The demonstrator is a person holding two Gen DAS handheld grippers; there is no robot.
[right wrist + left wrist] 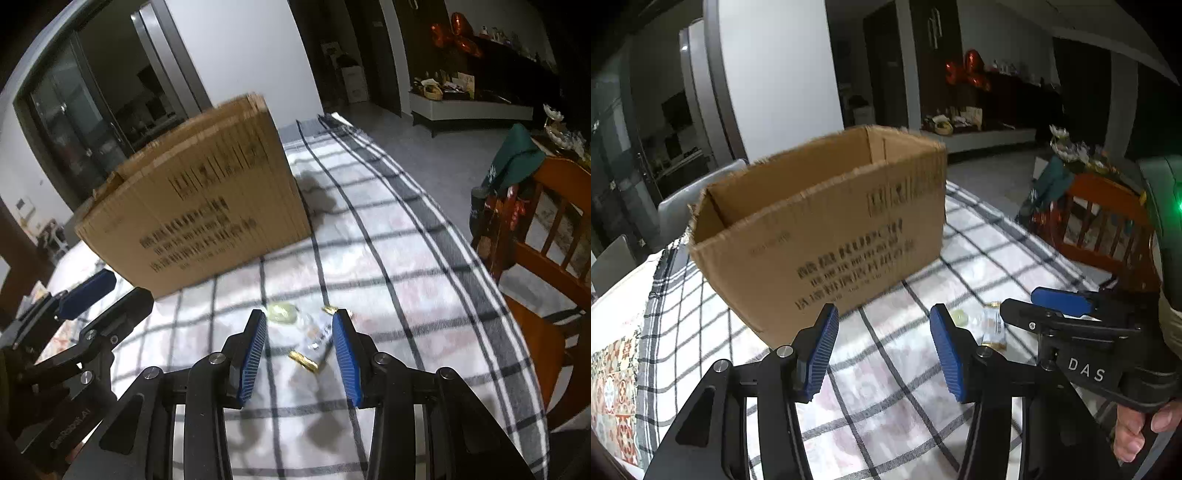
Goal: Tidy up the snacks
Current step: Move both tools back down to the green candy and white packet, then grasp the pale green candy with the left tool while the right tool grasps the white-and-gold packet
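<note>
On the table (406,258), a blurred clear snack packet (314,332) lies between the parted fingers of the right gripper (299,354); contents indistinct. Left gripper (884,354) spread, empty, beside the cardboard box (827,229).

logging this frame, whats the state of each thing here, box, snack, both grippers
cardboard box: upright on the checked tablecloth, top open, flaps torn off, inside not visible
snack packet: clear wrapper with gold ends, lying flat on the cloth, not gripped
left gripper: open, holding nothing, over the cloth near the box
right gripper: open, fingers either side of the packet
</note>
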